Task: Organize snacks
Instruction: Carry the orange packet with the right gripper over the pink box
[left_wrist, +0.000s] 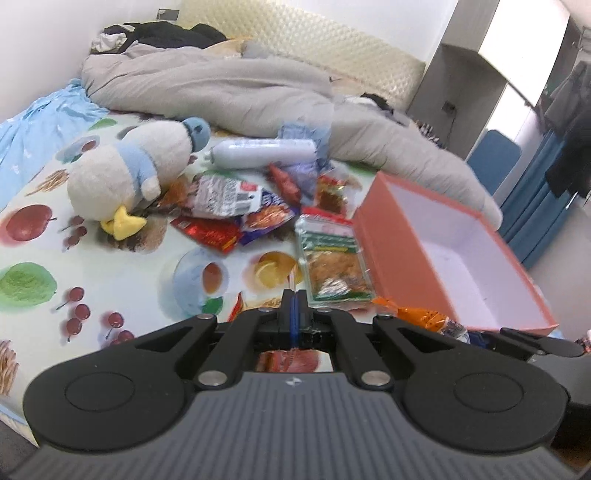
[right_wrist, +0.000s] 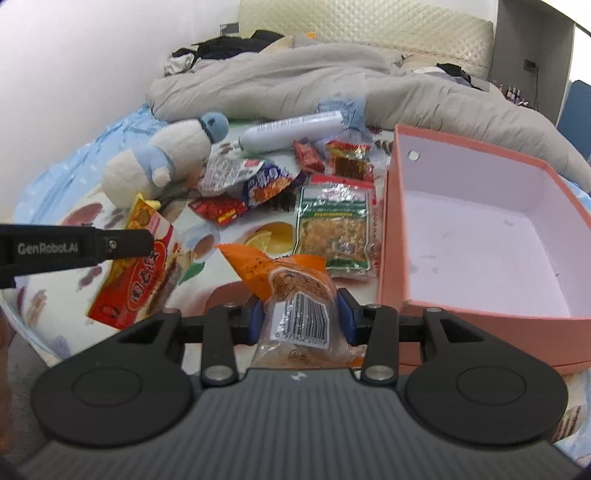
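Your right tool (right_wrist: 301, 317) is clamped on an orange snack packet (right_wrist: 295, 295), its blue pads (right_wrist: 343, 314) pressing both sides of the wrapper, barcode facing you. The packet is held above the bed, just left of the near wall of the pink box (right_wrist: 480, 314).

Your left tool (left_wrist: 294, 308) has its fingers drawn together on the thin edge of a red and yellow snack packet (right_wrist: 142, 266); from the right wrist view the packet hangs from the black finger (right_wrist: 125, 242) at the near left of the bed. From the left wrist view only a red patch of it shows below the tool.

The pink box stands open at the right, its white interior holding nothing visible. Touching its left wall lies a clear green-labelled packet (right_wrist: 334, 229) of golden snack. Farther and to the left, a heap of loose snacks (right_wrist: 258, 184) rests on the fruit-print sheet (left_wrist: 110, 266): red wrappers, a purple bag, a silver bag. A white tube (right_wrist: 291, 131) lies at the far edge of the heap. Left of the heap sits a white and blue plush toy (left_wrist: 129, 170). A grey duvet (left_wrist: 229, 88) is bunched across the far end of the bed.
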